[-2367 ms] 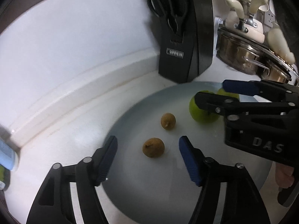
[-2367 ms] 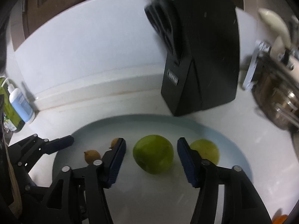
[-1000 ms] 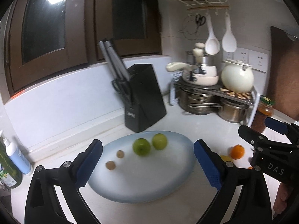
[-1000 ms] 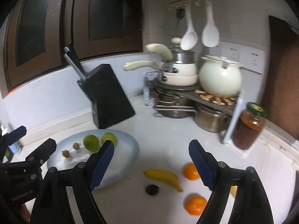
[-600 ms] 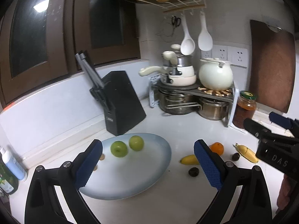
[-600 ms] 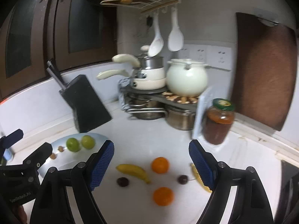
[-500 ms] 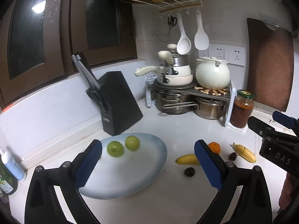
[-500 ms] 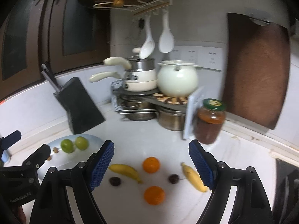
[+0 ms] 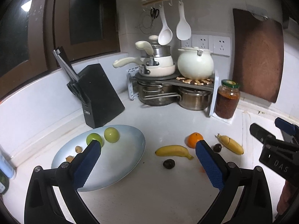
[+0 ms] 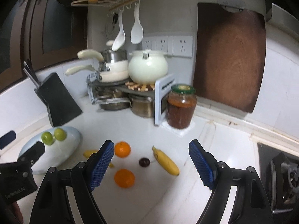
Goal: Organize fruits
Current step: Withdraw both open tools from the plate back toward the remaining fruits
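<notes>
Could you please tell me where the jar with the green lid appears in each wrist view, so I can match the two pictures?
Left wrist view: the jar stands right of centre, beside the pot rack's white end panel, below the brown cutting board.
Right wrist view: the jar stands just right of centre, against the same white panel.
Shared landmark: the white round pot on top of the rack, left of the jar in both.

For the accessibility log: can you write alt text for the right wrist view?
The open, empty right gripper hovers over a white counter strewn with two oranges, two bananas and a small dark fruit. At left, a pale plate holds two green apples.
</notes>
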### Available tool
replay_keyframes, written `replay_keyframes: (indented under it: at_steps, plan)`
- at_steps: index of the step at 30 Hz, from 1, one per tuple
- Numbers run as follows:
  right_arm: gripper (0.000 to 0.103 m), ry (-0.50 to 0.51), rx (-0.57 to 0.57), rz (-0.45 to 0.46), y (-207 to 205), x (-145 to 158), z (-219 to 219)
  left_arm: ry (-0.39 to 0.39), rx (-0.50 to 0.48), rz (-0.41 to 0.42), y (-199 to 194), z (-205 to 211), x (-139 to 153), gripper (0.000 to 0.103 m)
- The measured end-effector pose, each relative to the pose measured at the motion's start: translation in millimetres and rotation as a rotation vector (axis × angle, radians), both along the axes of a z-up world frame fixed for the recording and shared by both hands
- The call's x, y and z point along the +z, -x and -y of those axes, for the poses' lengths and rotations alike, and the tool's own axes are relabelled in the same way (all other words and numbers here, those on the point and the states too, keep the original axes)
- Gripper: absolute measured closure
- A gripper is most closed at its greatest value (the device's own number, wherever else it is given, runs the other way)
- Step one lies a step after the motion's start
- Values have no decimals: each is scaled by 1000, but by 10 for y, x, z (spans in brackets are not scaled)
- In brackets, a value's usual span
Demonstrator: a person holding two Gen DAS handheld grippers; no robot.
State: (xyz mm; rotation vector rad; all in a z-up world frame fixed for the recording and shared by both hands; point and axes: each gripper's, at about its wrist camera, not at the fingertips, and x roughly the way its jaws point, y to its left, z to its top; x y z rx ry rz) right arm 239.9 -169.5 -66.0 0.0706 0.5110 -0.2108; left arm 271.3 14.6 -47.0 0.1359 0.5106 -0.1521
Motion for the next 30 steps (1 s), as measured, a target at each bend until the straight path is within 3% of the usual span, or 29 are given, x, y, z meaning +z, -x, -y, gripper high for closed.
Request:
replay_keyframes:
  at_steps: [20, 30]
  plan:
    - [20, -43, 85, -158, -180, -616, -166, -108, -169, -40, -198, 62, -458, 21]
    - [21, -65, 107, -201, -390, -828, -224, -103, -277, -113, -469, 102, -724, 33]
